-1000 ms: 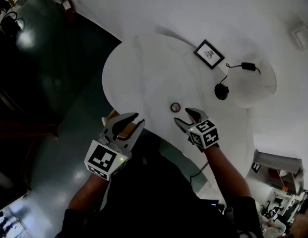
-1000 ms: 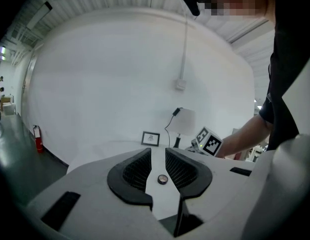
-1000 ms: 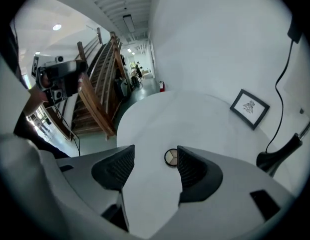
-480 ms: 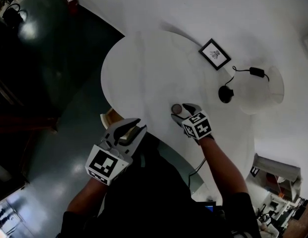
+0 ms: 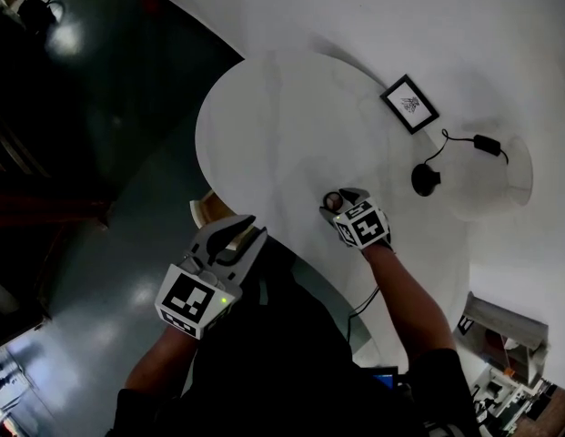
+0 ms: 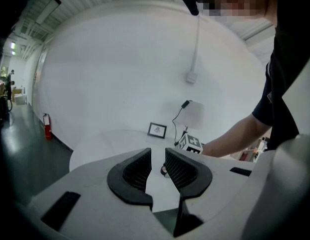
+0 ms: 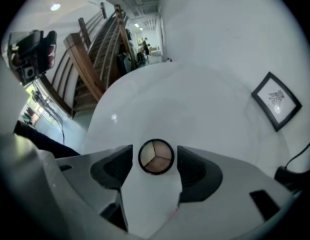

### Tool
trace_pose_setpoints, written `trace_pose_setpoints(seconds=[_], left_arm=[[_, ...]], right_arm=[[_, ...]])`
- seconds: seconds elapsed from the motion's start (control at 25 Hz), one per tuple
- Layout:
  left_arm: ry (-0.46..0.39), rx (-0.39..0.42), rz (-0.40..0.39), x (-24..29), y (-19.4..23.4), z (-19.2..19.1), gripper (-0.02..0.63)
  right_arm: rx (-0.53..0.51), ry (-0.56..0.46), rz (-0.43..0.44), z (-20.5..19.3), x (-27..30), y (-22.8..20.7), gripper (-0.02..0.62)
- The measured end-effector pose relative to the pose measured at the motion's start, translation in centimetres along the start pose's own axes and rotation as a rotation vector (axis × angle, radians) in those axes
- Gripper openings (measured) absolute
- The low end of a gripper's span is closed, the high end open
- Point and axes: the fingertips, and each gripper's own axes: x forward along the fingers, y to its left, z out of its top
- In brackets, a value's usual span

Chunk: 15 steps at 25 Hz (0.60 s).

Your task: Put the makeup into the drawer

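Makeup (image 7: 155,157) lies on the worktop (image 5: 264,126), at five o'clock of its middle, between the right tool's (image 5: 344,200) jaws, which have just been opening and don't pinch it yet. Left tool (image 6: 157,166) hangs released, empty. Grasp and stowing both remain.

- We read no text, brand, number or sign in any view.
- Left gripper (image 5: 248,228) and right gripper (image 5: 340,198): square black-and-white marker patterns only.
- Framed picture (image 5: 409,104): a drawing; lettering not legible.
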Motion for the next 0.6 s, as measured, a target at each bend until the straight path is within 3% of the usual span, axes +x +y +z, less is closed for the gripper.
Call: trace_pose_setpoints(seconds=[0.6], left_arm=[[-0.017,0.009,0.029,-0.1,-0.4,1.1,0.095]], right_arm=[[-0.049,0.003,-0.068,-0.3,0.5,-0.4,0.224]])
